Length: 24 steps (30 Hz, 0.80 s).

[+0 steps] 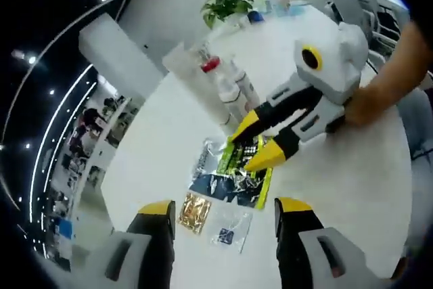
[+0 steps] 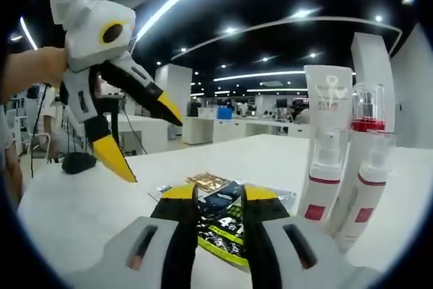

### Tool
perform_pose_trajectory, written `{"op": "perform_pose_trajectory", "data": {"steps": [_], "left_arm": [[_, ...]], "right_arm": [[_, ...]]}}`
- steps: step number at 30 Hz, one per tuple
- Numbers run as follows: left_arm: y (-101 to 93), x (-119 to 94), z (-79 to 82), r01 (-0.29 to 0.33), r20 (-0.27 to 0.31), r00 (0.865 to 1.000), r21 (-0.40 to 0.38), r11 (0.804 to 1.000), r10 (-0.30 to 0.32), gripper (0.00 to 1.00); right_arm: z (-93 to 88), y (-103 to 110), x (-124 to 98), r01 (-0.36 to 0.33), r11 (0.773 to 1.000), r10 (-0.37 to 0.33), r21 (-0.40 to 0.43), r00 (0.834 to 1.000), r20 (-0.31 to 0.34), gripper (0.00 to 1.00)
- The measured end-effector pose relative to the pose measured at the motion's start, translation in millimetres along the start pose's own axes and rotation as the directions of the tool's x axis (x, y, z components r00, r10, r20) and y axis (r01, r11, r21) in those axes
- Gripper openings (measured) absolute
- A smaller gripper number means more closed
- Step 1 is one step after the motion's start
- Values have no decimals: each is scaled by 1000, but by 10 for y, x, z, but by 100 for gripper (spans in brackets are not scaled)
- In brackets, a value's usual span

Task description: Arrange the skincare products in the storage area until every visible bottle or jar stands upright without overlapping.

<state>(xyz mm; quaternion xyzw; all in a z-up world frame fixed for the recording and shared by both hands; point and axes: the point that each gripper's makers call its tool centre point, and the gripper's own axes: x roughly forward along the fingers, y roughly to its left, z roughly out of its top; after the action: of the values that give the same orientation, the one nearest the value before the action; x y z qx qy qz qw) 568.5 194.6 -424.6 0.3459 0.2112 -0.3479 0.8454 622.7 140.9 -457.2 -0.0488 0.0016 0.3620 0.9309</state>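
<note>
- The right gripper [image 1: 260, 141] is held with jaws apart above the green packet [image 1: 245, 160].
- The left gripper [image 1: 225, 216] is also spread open.
- The bottles [image 2: 345, 174] are stood upright on the white table [image 1: 338, 187], beside the packets.

A group of skincare bottles [image 2: 338, 167] is seen standing upright and close together on the white table, just beyond a spread of flat sachets [image 1: 226, 187]. A tall white tube [image 2: 326, 147] with red bands is positioned beside a clear pump bottle [image 2: 365, 160] with a red collar. The sachets are laid flat and overlapping: a green-and-black one [image 2: 223, 231], a dark blue one [image 1: 216, 184], a gold one [image 1: 194, 211] and a clear one [image 1: 230, 229]
</note>
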Motion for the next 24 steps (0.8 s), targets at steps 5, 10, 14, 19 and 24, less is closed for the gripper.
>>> {"op": "perform_pose_trajectory", "data": {"steps": [5,10,14,19,24], "left_arm": [[-283,-283,202,-16,219,974,-205,979,61,64],[-510,-427,133,-52,279,950,-295,954,138,64],[-654,-514,148,-40,348,919,-387,921,187,64],[-766,-668,220,-3,459,843,-520,854,282,65],[-828,-787,183,7,492,791,-601,799,363,66]], "right_arm": [[-1,-8,-22,-8,1000,8,11,1000,5,29],[58,-91,-157,0,996,-5,89,998,56,35],[80,-106,-266,0,985,-13,174,997,74,44],[250,72,-446,-41,982,18,185,992,121,50],[442,134,-820,-39,979,3,199,984,177,50]]}}
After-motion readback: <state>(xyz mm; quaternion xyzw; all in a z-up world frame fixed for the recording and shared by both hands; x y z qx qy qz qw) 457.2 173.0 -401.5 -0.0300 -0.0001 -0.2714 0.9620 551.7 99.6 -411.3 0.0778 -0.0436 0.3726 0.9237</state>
